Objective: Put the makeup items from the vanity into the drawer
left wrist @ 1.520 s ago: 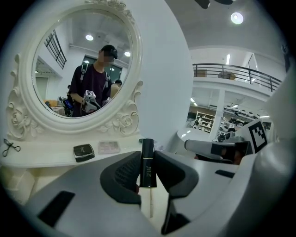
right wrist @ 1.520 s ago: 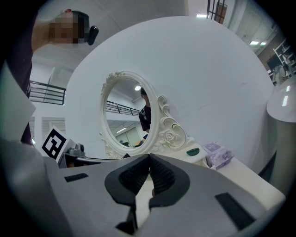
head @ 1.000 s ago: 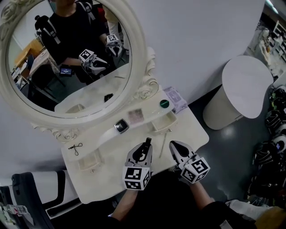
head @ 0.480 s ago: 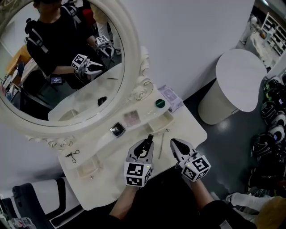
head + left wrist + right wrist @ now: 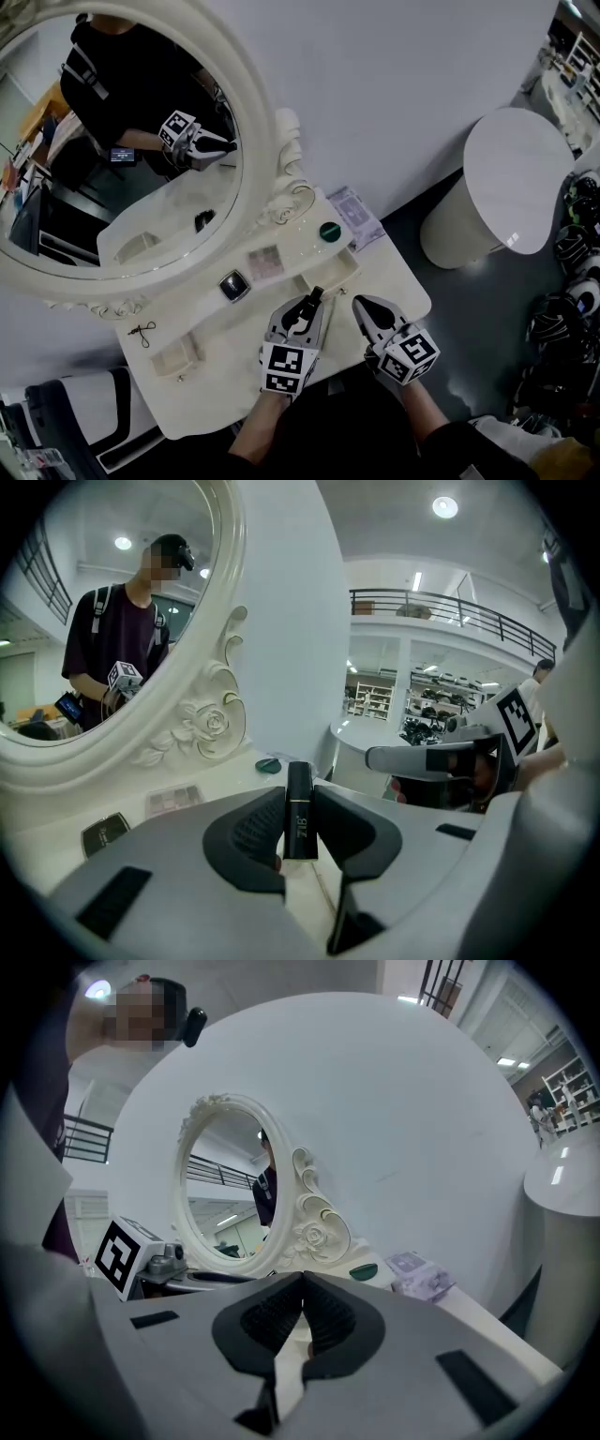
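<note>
My left gripper (image 5: 300, 829) is clamped on a slim black lipstick tube (image 5: 300, 808). The tube stands upright between the two pads, with its top poking out past the jaw tips. In the head view this gripper (image 5: 312, 300) hangs over the front part of the white vanity top (image 5: 220, 380), and the tube's dark end (image 5: 316, 294) is just visible at its nose. Just ahead of that nose, slightly to its right, is a small open drawer (image 5: 345, 267). Beyond the drawer sits a round green compact (image 5: 329, 232), with a lilac packet (image 5: 354, 214) further right of it. Ahead and to the left of the left gripper lie a pinkish eyeshadow palette (image 5: 264, 262) and a square black compact (image 5: 232, 285), both near the foot of the oval mirror (image 5: 122, 150). My right gripper (image 5: 359, 302) hovers just beside the left one, on its right. Its jaws (image 5: 302, 1312) are pressed together with nothing between them, and the green compact (image 5: 364, 1270) lies ahead of them.
</note>
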Demonstrator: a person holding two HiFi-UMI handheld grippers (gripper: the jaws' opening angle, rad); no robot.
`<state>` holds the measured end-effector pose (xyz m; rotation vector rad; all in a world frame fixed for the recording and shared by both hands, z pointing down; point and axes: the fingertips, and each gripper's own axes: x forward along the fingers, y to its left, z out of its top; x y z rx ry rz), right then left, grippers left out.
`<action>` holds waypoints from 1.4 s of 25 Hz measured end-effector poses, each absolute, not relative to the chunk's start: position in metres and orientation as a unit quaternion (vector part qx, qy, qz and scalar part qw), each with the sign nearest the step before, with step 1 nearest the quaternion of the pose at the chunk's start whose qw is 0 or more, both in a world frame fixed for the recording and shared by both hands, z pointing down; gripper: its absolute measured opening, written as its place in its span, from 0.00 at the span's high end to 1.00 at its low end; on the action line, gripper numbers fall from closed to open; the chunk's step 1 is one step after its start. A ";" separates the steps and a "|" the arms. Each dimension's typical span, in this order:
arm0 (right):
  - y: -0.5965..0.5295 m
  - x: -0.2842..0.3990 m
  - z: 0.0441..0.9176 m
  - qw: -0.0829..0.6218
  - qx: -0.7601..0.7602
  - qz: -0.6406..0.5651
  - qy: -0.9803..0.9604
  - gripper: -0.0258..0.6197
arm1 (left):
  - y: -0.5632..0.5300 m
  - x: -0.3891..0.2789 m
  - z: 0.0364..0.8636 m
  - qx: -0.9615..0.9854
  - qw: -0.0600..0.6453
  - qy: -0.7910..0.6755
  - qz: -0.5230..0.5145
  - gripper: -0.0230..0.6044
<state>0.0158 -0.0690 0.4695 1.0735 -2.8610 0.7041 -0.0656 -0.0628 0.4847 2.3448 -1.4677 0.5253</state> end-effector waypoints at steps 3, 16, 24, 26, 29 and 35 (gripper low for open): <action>-0.081 0.018 0.473 0.005 0.333 0.231 -0.914 0.92 | -0.074 -0.063 0.491 0.818 0.161 -0.516 0.197 0.80; -0.124 0.028 0.499 0.009 0.316 0.258 -0.913 0.92 | -0.122 -0.039 0.541 0.818 0.159 -0.489 0.258 0.80; -0.134 0.040 0.514 0.009 0.320 0.278 -0.906 0.92 | -0.143 -0.027 0.573 0.818 0.139 -0.459 0.319 0.80; -0.135 0.042 0.517 0.011 0.320 0.281 -0.905 0.92 | -0.146 -0.027 0.578 0.814 0.138 -0.459 0.327 0.80; -0.135 0.044 0.519 0.012 0.319 0.284 -0.904 0.92 | -0.147 -0.027 0.584 0.808 0.140 -0.465 0.334 0.80; -0.135 0.044 0.520 0.013 0.316 0.285 -0.905 0.92 | -0.147 -0.032 0.584 0.804 0.150 -0.476 0.324 0.78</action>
